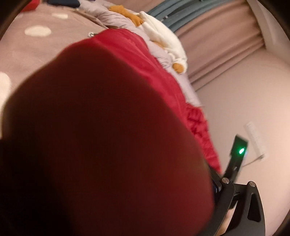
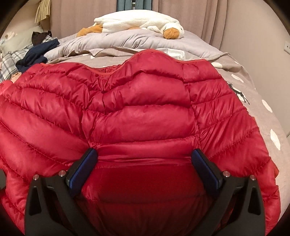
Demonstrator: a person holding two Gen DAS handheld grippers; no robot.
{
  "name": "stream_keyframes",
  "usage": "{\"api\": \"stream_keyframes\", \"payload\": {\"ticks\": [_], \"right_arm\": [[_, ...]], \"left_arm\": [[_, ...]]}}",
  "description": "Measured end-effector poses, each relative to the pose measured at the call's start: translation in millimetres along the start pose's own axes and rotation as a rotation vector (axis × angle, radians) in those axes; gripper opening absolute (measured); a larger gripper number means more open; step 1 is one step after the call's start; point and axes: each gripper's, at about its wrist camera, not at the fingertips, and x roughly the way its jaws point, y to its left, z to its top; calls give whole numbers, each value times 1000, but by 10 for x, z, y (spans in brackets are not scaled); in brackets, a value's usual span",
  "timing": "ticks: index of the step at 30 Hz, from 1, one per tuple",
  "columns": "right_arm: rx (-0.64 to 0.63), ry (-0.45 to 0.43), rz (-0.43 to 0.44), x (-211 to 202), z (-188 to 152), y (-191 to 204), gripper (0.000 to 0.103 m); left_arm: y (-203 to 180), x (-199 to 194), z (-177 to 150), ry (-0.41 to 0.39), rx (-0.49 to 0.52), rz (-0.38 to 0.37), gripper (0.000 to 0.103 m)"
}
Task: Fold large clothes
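A red quilted down jacket (image 2: 137, 112) lies spread on the bed (image 2: 253, 101). My right gripper (image 2: 144, 159) is open, its blue-padded fingers (image 2: 82, 168) wide apart with a puffy fold of the jacket bulging between them. In the left wrist view the red jacket (image 1: 108, 136) fills most of the frame, blurred and close, draped over the camera. Only the right finger (image 1: 237, 154) of my left gripper shows, with a green light on it. The other finger and the gap are hidden by the fabric.
A white and orange plush goose (image 2: 137, 23) lies on a grey quilt (image 2: 116, 40) at the bed's far end. Dark blue and plaid clothes (image 2: 34, 52) are piled at the far left. Pink curtains (image 2: 190, 14) and a wall stand behind.
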Motion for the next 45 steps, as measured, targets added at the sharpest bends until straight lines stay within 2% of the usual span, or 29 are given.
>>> {"api": "stream_keyframes", "payload": {"ticks": [3,5,10,12,15,16,18,21,23,25,28,31,33,34,35,36,37,38,40,42,43,45], "right_arm": [[23,-35,17,-52,-13,-43,103],[38,-55,29,-91,-22,-63,103],[103,-89,81,-351,-17,-241,101],[179,-128,62,-611,8,-435,102],[321,-209,-10,-960,-44,-808,103],[373,-212,-21,-995,-91,-940,103],[537,-165,-11,-957,-293,-1291,103],[763,-88,111,-754,-670,-1671,103],[875,-51,219,-640,-888,-1800,103],[937,-54,307,-570,-999,-1816,103],[972,-56,417,-504,-1041,-1719,103],[974,-56,607,-331,-964,-1490,103],[972,-78,585,-278,-920,-1380,103],[976,-96,555,-265,-901,-1352,97],[973,-123,513,-254,-891,-1313,72],[967,-135,511,-206,-892,-1296,57],[990,-150,591,-88,-928,-1289,45],[1027,-173,667,11,-974,-1344,38],[1032,-186,730,84,-977,-1336,35],[948,-171,667,24,-858,-1246,34],[881,-163,608,-18,-766,-1129,34],[808,-125,564,-19,-623,-945,34]], "left_arm": [[74,-37,55,-38,-85,-54,100],[90,-46,37,-84,-118,1,84],[103,-48,-5,-151,-145,40,70],[123,-70,-11,-157,-159,37,69],[90,-48,-19,-168,-155,46,69],[82,-48,-21,-172,-153,51,69],[96,-82,-14,-180,-146,58,69],[107,-96,-10,-180,-145,57,70],[112,-103,-16,-183,-142,54,70],[114,-104,-28,-187,-138,56,69],[113,-120,-44,-192,-133,58,70],[169,-233,-163,-192,-133,57,69],[177,-224,-144,-194,-136,55,69],[173,-178,-86,-203,-140,56,69],[174,-206,-101,-216,-142,58,66],[164,-223,-112,-236,-143,72,64],[154,-243,-125,-252,-136,94,62],[117,-254,-117,-270,-118,127,59],[51,-287,-87,-302,-88,179,54],[-43,-373,-39,-352,-37,255,49],[-96,-413,-4,-384,-5,307,47],[-227,-494,89,-473,91,459,47]]}}
